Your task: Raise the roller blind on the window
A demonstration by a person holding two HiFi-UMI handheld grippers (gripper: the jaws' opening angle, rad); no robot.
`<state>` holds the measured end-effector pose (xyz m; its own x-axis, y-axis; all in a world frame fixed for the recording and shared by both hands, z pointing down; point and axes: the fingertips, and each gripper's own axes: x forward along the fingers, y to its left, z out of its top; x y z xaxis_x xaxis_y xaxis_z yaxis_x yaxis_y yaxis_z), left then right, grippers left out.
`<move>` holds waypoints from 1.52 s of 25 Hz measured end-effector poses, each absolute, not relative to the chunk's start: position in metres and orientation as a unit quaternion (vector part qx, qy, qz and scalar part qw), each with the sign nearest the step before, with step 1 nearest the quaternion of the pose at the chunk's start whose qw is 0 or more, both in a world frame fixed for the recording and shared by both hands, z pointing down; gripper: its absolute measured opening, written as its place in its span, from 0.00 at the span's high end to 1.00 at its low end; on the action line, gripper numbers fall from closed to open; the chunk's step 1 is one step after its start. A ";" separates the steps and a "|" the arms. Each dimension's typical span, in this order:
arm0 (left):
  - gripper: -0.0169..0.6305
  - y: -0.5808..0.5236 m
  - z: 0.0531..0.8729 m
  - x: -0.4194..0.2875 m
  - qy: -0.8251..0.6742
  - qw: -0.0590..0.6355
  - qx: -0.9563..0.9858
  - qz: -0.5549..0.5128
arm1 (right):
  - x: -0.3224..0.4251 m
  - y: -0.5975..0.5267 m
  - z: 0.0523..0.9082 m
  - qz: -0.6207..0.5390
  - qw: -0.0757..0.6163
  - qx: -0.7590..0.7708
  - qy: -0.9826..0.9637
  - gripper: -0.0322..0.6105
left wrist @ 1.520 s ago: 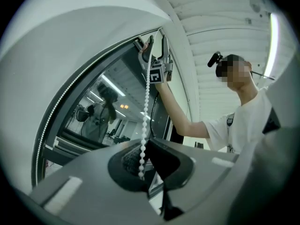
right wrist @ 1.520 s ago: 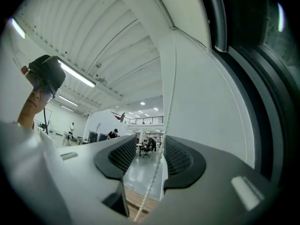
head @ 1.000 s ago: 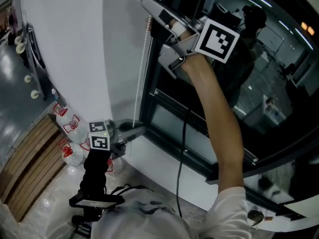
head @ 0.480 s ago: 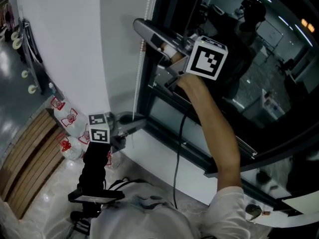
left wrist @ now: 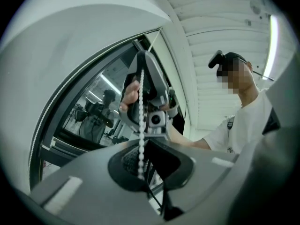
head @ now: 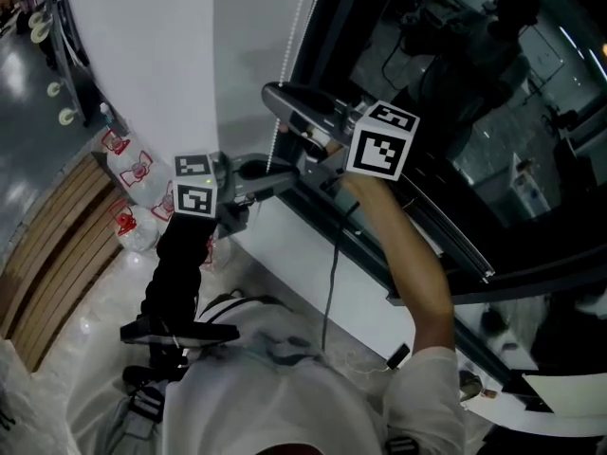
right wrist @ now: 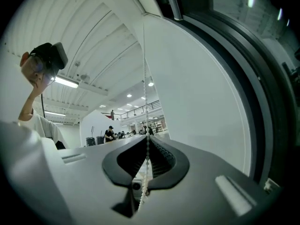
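Observation:
A white bead chain hangs down the left edge of the dark window. My right gripper is held level and shut on this chain, a little above the left one. In the right gripper view the bead chain drops straight down into the right gripper, pinched between its pads. My left gripper sits lower, by the sill, tilted slightly up. In the left gripper view the bead chain runs taut from the right gripper into the left gripper, which is closed on it. I cannot make out the blind itself.
The white window sill runs below the dark frame, and a black cable hangs across it. Water bottles with red labels stand on the floor at the left beside wooden slats. White wall fills the upper left.
My right gripper has come well down along the chain, ending just above the left gripper, and has rolled a little. The left gripper has stayed where it was.

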<state>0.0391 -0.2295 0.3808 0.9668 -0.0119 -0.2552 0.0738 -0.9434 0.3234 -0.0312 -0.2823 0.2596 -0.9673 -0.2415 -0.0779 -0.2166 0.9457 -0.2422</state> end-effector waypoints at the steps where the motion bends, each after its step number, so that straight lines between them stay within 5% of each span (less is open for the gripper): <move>1: 0.97 -0.230 0.381 0.039 0.015 0.169 0.977 -0.128 | -0.030 -0.281 0.268 -0.126 0.055 -0.115 0.984 0.94; 8: 0.98 -0.228 0.378 0.039 0.013 0.168 0.978 -0.123 | -0.022 -0.281 0.265 -0.108 0.060 -0.125 0.984 0.92; 12: 0.97 -0.228 0.378 0.038 0.010 0.166 0.979 -0.122 | -0.024 -0.280 0.248 -0.080 0.057 -0.100 0.990 0.65; 14: 0.98 -0.229 0.378 0.038 0.007 0.165 0.979 -0.122 | -0.021 -0.283 0.221 -0.069 0.079 -0.094 0.990 0.63; 22: 0.98 -0.232 0.383 0.035 -0.001 0.167 0.978 -0.123 | -0.024 -0.296 0.111 0.018 0.110 -0.093 0.989 0.65; 31: 0.98 -0.233 0.391 0.031 -0.005 0.172 0.977 -0.123 | -0.024 -0.307 0.043 0.046 0.137 -0.103 0.984 0.79; 34: 0.98 -0.232 0.393 0.031 -0.003 0.173 0.977 -0.121 | -0.022 -0.309 0.033 0.041 0.146 -0.114 0.982 0.93; 38: 0.97 -0.233 0.394 0.031 -0.003 0.173 0.977 -0.121 | -0.020 -0.310 0.035 0.011 0.157 -0.111 0.981 0.93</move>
<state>0.0310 -0.2330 0.3939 0.9706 -0.0471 -0.2359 0.0368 -0.9401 0.3390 -0.0200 -0.3101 0.0353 -0.9263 -0.2138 -0.3104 -0.2205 0.9753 -0.0139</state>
